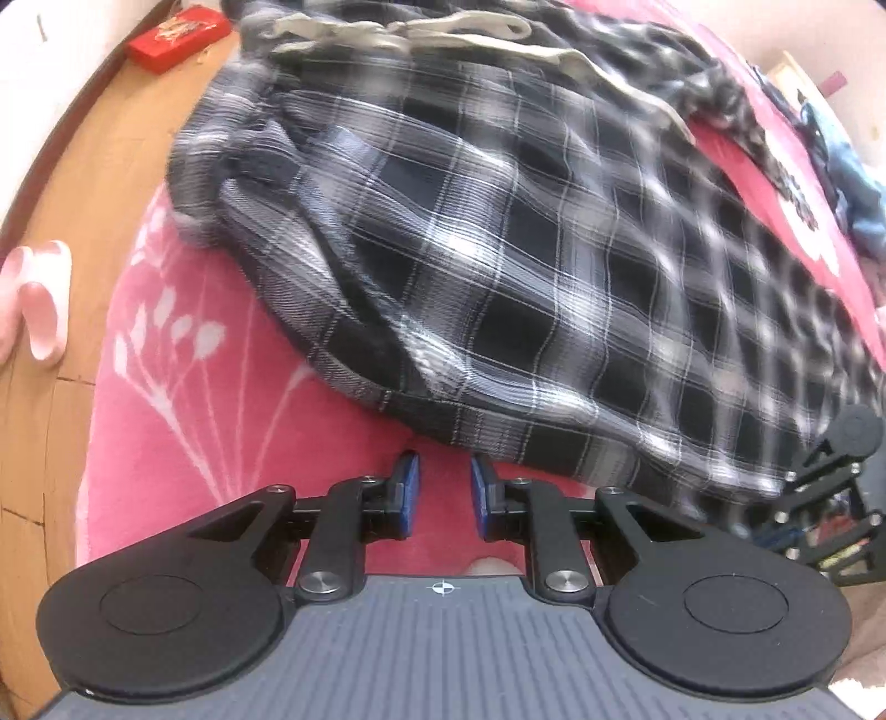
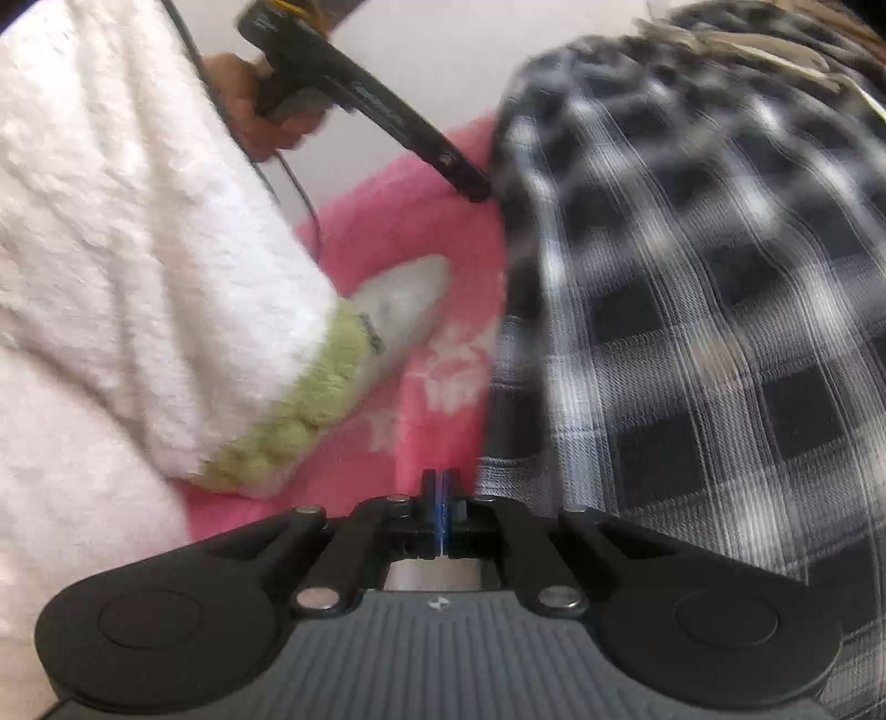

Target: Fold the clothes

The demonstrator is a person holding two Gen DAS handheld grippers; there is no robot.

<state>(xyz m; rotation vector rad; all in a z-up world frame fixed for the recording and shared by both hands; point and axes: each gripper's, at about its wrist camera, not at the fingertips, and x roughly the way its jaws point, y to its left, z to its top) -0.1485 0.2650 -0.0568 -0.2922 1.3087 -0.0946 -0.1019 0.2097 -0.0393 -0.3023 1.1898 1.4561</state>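
on pink blanket [image 1: 166, 399]: plaid garment [image 1: 498, 249] blurred; left gripper [image 1: 441, 487] fingers spread, empty; right gripper [image 2: 441, 498] fingers pressed together.

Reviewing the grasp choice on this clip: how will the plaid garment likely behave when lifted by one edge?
The plaid garment already lies in soft folds and bunches on the pink blanket, so it will probably droop and trail rather than hold shape. The weave looks thin, so likely light. Its loose drawstring may dangle.

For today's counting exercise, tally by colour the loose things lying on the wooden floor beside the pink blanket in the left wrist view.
Red: 1, the red box
Pink: 1, the pink slipper
Total: 2
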